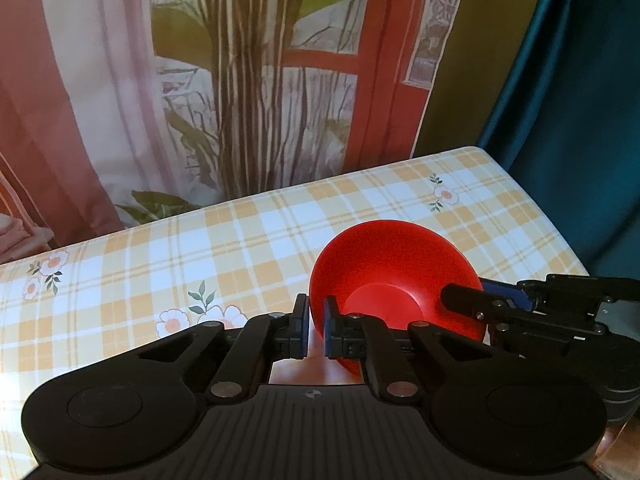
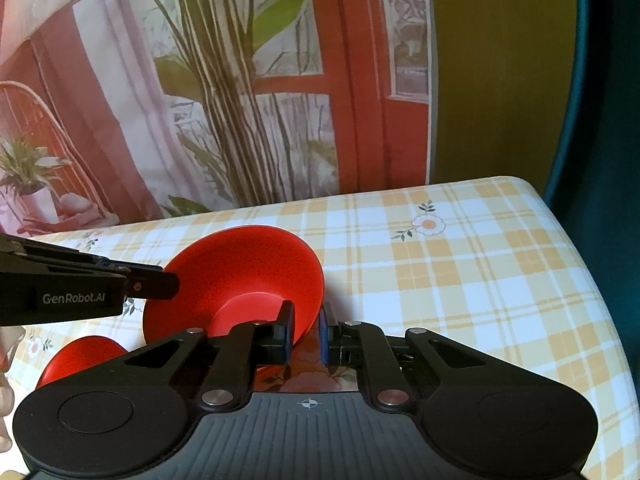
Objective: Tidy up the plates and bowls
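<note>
Bowl point(image 1: 394, 276) tilted above table point(image 1: 248, 232). Left gripper point(image 1: 316, 330) clamped on rim at 7 o'clock; right gripper point(image 2: 307, 336) clamped on rim at 4 o'clock. Second bowl point(image 2: 80, 356) lower left.

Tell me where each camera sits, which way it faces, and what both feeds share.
Left wrist: rides the left tool, looking forward over the yellow plaid tablecloth to the printed plant backdrop; its fingers pinch the glossy red plastic bowl's left rim; the right tool enters from the right.
Right wrist: rides the right tool, same heading; its fingers pinch the bowl's right rim; the left tool enters from the left; a second red bowl lies lower left.
Shared: bowl, both tools, tablecloth, backdrop.
</note>
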`<state>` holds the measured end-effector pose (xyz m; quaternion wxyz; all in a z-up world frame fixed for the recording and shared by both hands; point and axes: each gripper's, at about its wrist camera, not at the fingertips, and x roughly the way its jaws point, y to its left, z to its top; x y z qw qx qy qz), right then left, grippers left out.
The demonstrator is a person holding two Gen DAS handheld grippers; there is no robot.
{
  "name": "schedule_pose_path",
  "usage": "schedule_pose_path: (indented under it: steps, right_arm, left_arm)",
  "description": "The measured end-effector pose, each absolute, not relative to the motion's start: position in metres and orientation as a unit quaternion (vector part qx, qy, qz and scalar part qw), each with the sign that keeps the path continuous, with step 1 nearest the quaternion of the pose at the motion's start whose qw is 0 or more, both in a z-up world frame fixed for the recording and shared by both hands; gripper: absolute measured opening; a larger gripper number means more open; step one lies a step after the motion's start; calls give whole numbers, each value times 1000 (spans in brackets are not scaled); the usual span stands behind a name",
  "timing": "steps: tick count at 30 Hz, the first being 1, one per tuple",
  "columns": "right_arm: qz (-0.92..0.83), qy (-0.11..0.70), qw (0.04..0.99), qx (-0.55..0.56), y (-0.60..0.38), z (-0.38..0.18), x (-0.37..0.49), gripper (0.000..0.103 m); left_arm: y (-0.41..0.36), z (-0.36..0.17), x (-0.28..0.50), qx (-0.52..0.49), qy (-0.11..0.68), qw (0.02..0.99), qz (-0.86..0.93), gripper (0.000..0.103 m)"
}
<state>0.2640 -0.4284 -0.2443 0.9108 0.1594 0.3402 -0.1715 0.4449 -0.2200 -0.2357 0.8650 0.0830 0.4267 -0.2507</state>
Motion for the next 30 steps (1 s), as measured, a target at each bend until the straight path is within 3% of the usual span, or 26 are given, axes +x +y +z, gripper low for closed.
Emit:
schedule_pose_path:
  steps: [30]
  right_arm:
    - [-156, 310, 928, 138, -376, -166, 235, 9]
  left_arm:
    - [-173, -167, 383, 78, 386, 886, -246, 10]
